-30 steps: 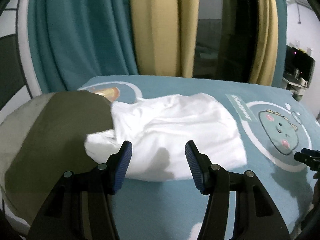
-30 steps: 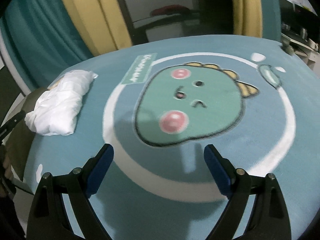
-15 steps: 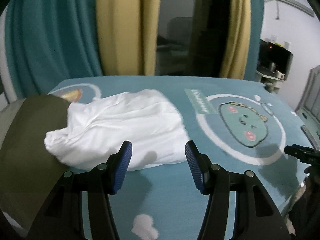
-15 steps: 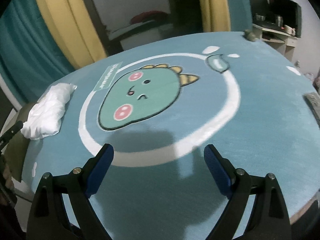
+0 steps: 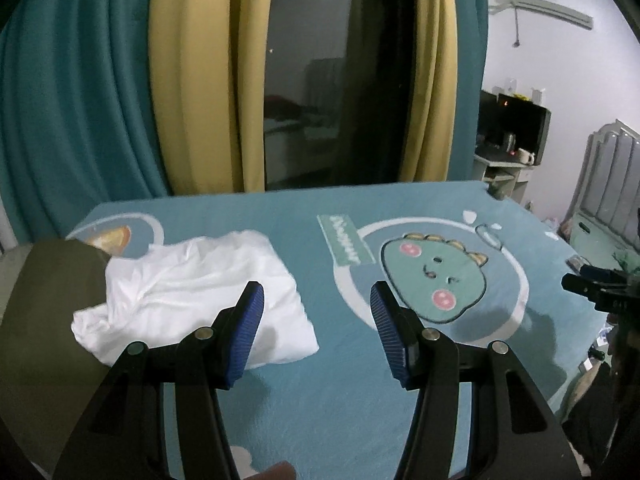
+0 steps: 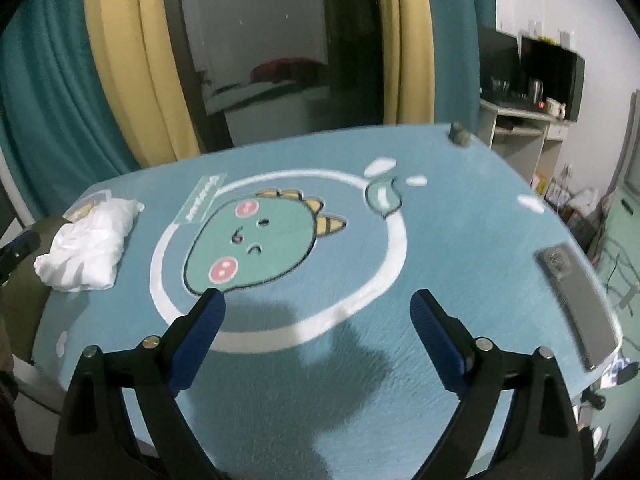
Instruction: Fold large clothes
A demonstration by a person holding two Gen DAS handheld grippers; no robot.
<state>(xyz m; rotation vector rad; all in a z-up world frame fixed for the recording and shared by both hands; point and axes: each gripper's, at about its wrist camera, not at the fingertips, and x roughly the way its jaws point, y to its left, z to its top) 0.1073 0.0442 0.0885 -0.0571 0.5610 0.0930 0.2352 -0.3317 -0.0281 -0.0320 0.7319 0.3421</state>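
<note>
A folded white garment [image 5: 192, 292] lies at the left end of the blue dinosaur-print table cover [image 5: 360, 400]; it also shows far left in the right wrist view [image 6: 90, 250]. My left gripper [image 5: 316, 312] is open and empty, held above the cover just right of the garment. My right gripper [image 6: 318, 316] is open and empty, above the near edge of the white ring around the dinosaur [image 6: 256, 244]. The right gripper's tip shows at the right edge of the left wrist view [image 5: 592, 286].
An olive-green cloth [image 5: 44, 328] covers the left end beside the garment. A grey remote-like device [image 6: 576, 300] lies near the table's right edge. A small grey object [image 6: 460, 134] sits at the far right corner. Curtains and a dark window stand behind.
Both grippers have drawn back and up from the table. The left view has swung right, so the garment sits further left. Both stay open and empty.
</note>
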